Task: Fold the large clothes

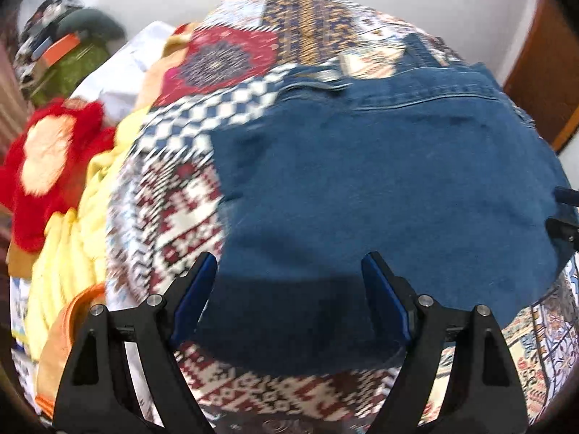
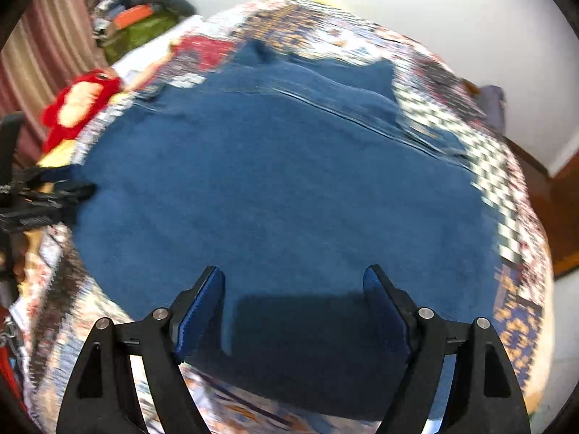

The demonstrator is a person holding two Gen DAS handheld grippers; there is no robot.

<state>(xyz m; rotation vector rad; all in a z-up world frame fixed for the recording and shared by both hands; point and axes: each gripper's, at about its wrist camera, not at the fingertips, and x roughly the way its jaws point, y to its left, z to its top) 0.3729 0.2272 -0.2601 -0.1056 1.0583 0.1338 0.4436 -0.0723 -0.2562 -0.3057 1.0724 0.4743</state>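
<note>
A large blue denim garment [image 1: 380,181] lies spread on a patterned patchwork bedspread [image 1: 173,195]; it fills the right wrist view [image 2: 271,188], its seamed edge toward the far side. My left gripper [image 1: 289,264] is open and empty just above the garment's near left edge. My right gripper [image 2: 293,278] is open and empty over the garment's near edge. The left gripper also shows at the left edge of the right wrist view [image 2: 47,199], at the garment's side. Both views are blurred.
A red and cream plush toy [image 1: 50,166] and yellow cloth [image 1: 68,246] lie left of the bedspread. A green bundle with an orange box [image 1: 72,61] sits at the far left. A brown wooden door [image 1: 546,72] stands right, white wall behind. Striped curtains [image 2: 39,58] hang left.
</note>
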